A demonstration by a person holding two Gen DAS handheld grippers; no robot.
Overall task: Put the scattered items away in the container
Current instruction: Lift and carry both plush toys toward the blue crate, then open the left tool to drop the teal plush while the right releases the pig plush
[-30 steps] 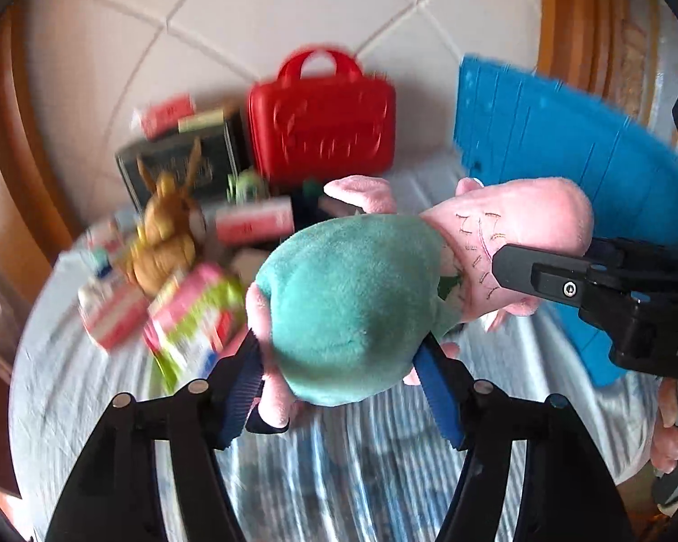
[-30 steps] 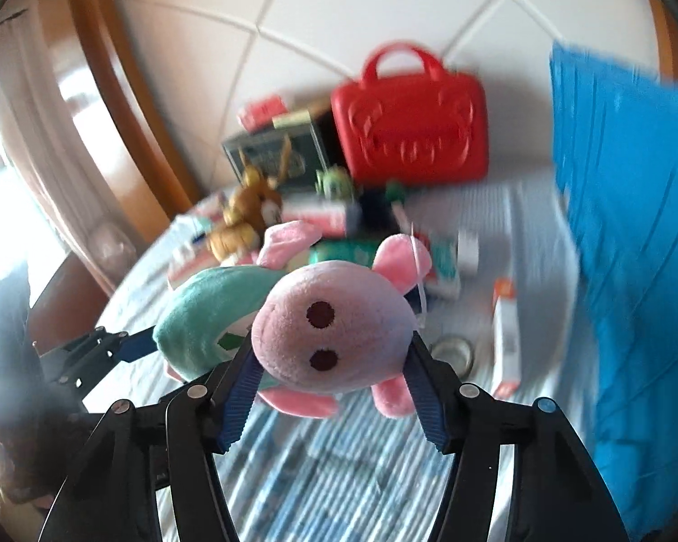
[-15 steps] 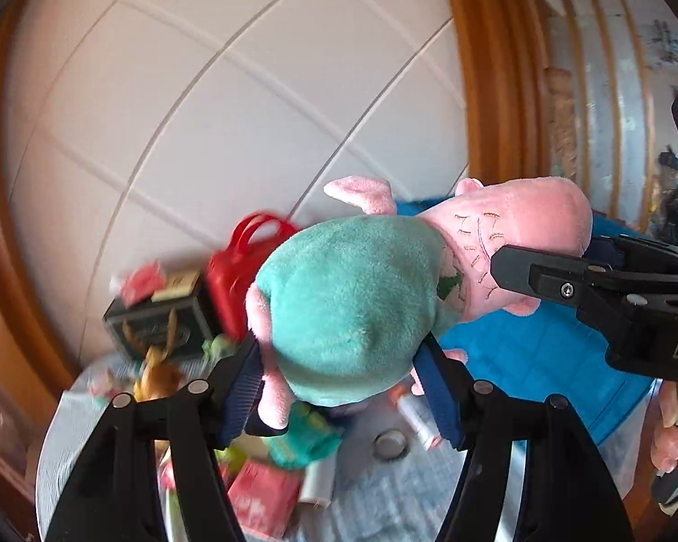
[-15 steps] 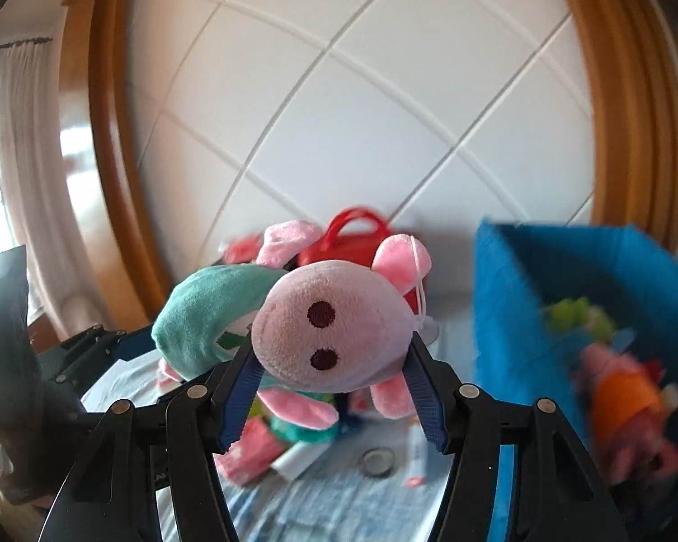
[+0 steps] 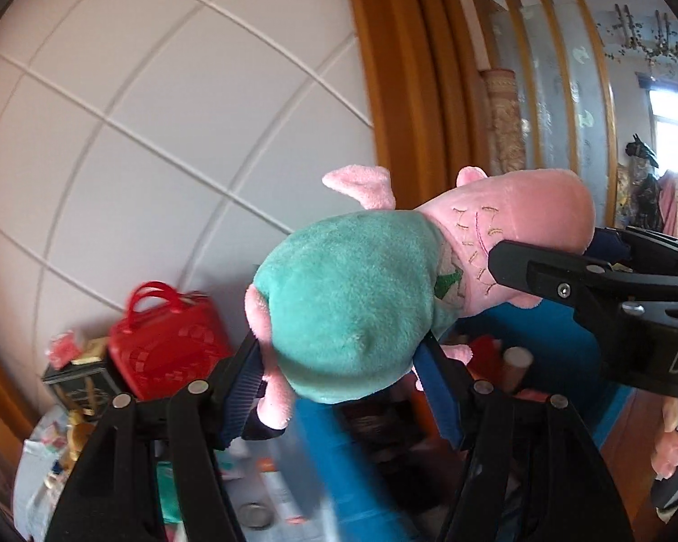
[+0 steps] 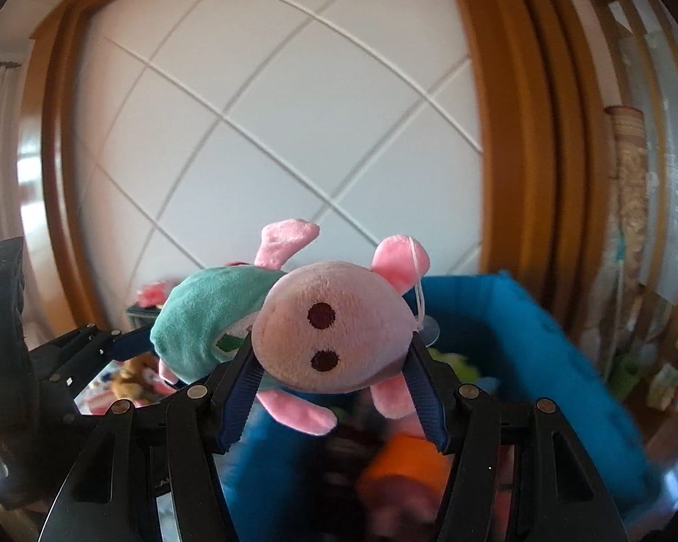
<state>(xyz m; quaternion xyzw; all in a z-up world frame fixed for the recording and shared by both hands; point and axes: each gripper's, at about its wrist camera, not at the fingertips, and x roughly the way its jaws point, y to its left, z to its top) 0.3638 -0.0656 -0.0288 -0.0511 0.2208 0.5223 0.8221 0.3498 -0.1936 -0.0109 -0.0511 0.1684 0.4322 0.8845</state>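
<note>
Since the pig (image 5: 348, 311) is soft and light, we pinch body with left gripper (image 5: 339, 388), snout with right gripper (image 6: 330, 388), above the bin (image 6: 542, 338).

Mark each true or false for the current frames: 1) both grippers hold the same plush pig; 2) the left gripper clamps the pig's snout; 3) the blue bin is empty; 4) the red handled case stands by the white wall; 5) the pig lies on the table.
1) True: the left gripper and right gripper both clamp the plush pig.
2) False: the left one grips the green body; the right one grips the snout.
3) False: the blue bin already holds toys, blurred, one orange.
4) True: the red case stands against the white wall.
5) False: the pig is held in the air.
</note>
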